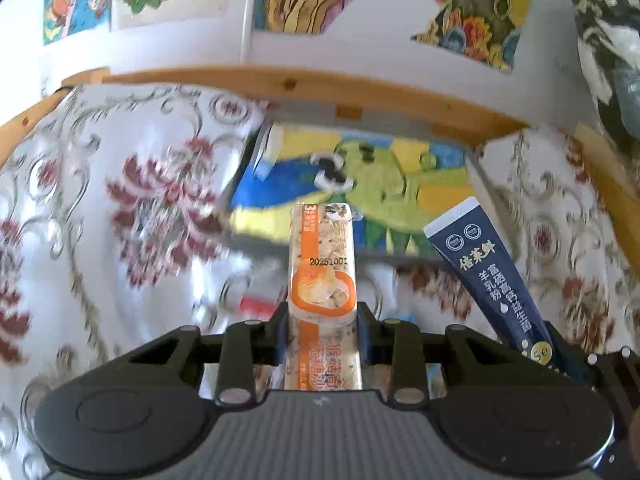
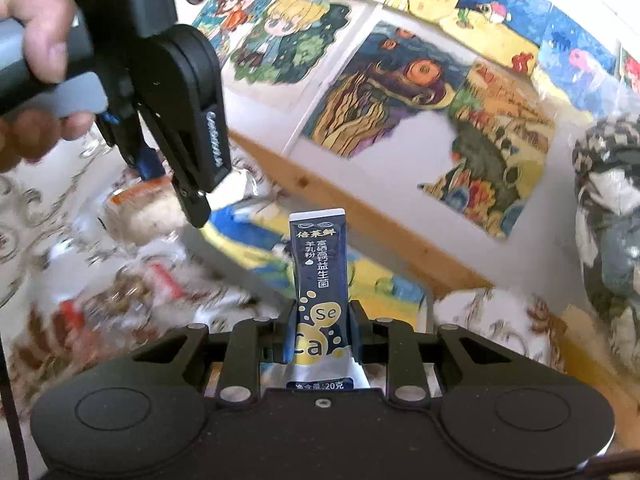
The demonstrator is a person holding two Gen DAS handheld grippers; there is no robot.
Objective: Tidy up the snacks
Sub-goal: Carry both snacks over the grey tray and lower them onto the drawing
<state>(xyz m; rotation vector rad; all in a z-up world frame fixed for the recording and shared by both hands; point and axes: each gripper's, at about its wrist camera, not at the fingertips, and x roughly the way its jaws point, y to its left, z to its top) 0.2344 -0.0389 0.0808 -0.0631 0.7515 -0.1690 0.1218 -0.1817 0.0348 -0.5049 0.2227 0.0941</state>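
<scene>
My left gripper (image 1: 322, 326) is shut on an orange-and-white snack bar (image 1: 322, 264) that sticks up between its fingers. My right gripper (image 2: 322, 330) is shut on a dark blue powder sachet (image 2: 320, 264) with "Se" and "Ca" printed on it. In the left wrist view the same blue sachet (image 1: 486, 276) shows at the right, tilted. In the right wrist view the left gripper (image 2: 188, 188) hangs at upper left, held by a hand (image 2: 36, 36), with the orange snack bar (image 2: 140, 208) blurred beneath it. Both are held above a box with a colourful painted bottom (image 1: 360, 184).
A floral cloth (image 1: 120, 200) covers the table. A wooden rail (image 1: 288, 84) runs along the white wall, which carries colourful drawings (image 2: 400, 96). Blurred snack wrappers (image 2: 120, 300) lie on the cloth at the left. A checkered dark cloth (image 2: 608, 184) hangs at the right.
</scene>
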